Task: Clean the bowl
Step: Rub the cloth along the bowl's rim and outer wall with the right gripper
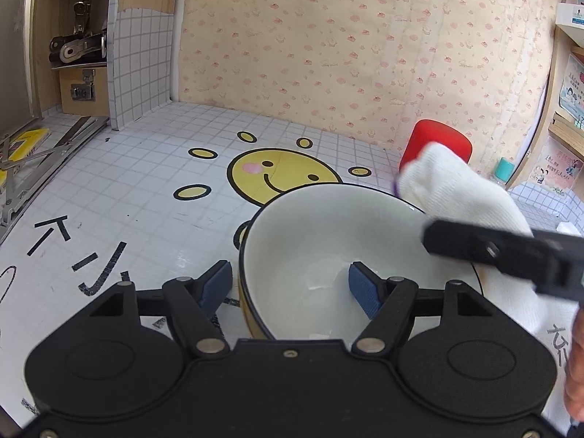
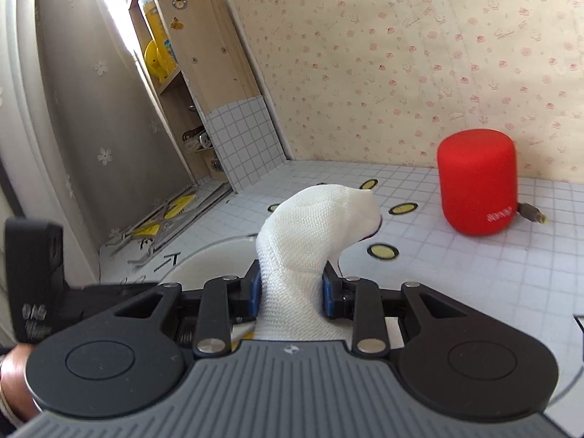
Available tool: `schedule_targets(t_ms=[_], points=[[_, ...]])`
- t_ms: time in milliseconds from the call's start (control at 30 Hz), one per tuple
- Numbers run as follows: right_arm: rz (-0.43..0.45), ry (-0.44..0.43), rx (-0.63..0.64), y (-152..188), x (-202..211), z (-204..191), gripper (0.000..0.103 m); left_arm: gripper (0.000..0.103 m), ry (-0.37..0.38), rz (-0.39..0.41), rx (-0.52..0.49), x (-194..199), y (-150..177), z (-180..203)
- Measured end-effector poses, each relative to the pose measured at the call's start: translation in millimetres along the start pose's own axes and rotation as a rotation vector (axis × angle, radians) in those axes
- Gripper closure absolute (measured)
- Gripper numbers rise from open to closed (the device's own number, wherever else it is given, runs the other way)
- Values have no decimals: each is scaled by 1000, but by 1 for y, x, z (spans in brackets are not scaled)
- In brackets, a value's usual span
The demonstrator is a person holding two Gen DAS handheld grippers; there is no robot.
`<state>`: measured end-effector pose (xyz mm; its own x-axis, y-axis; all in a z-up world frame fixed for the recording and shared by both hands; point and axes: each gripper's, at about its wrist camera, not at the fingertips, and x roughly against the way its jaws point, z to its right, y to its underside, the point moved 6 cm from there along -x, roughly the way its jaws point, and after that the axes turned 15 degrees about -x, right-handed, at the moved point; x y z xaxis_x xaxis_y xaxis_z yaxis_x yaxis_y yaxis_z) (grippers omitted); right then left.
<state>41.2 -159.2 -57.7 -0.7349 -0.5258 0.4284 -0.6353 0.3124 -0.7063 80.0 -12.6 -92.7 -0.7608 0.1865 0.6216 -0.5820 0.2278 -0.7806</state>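
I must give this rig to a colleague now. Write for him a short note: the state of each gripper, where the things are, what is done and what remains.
Left gripper: jaws straddle the near rim of the bowl, not pressing it.
Right gripper: shut on the white cloth, at the bowl's right rim.
The bowl sits on the tiled table, tilted toward the camera; its inside looks clean.
Left: steady the bowl, then wipe or finish.

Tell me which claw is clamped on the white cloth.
The right claw: its pads squeeze the white cloth. The left claw only straddles the bowl rim.
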Motion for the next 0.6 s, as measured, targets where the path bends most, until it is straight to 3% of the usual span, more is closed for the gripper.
schedule_targets(t_ms=[367, 600], points=[[30, 0, -9, 4, 33, 4, 68, 29, -14, -17, -70, 1, -4, -9], [-17, 11, 22, 18, 41, 12, 68, 28, -13, -17, -82, 1, -4, -9]])
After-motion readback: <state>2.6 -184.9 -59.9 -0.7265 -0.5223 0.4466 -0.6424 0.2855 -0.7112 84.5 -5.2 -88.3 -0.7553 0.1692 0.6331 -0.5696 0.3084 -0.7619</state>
